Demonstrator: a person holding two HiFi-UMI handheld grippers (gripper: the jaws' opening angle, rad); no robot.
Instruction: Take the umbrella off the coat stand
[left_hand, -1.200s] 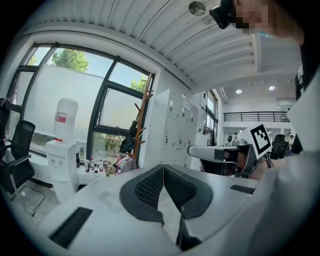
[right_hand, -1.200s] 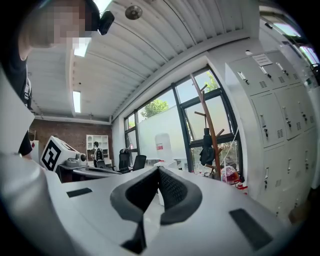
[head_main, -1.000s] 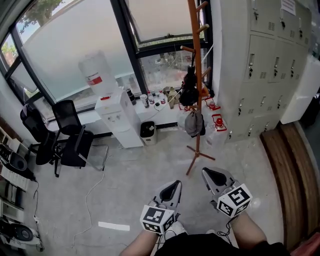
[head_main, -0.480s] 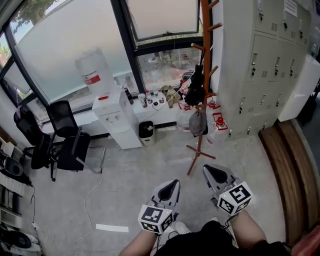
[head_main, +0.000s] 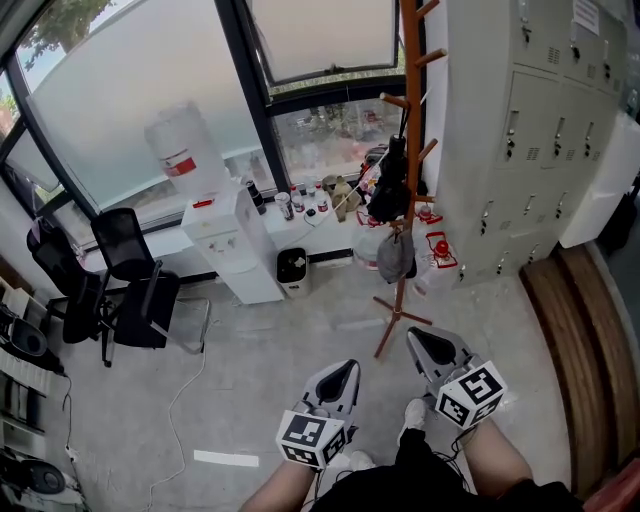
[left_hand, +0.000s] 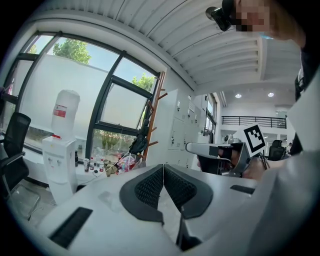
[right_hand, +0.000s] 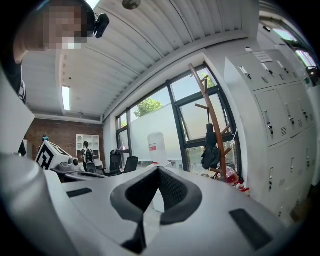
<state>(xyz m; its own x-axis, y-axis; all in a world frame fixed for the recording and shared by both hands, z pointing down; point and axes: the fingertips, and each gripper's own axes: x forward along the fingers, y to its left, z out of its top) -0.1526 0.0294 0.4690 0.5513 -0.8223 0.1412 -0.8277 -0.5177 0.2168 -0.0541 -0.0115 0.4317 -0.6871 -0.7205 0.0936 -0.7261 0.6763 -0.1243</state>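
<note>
Right gripper (right_hand: 159, 172) jaws together, empty; black umbrella (right_hand: 210, 150) on coat stand (right_hand: 206, 100) ahead.

Left gripper (head_main: 345, 371): held low in front of the body, pointing forward and slightly below level. Jaws closed, the ribbed pads meeting at the tip, nothing between them. The left marker cube (head_main: 313, 438) sits at its rear end, directly ahead of the bare left forearm (head_main: 278, 488).

Right gripper (head_main: 424, 343): held just beside the left one, apart from it, its tip slightly further forward in the head view, pointing level in the same direction. Jaws closed, pads touching, nothing between them. The right marker cube (head_main: 473, 397) sits at its rear, ahead of the bare right forearm (head_main: 497, 460).

Both forearms reach forward from the torso, roughly parallel
</note>
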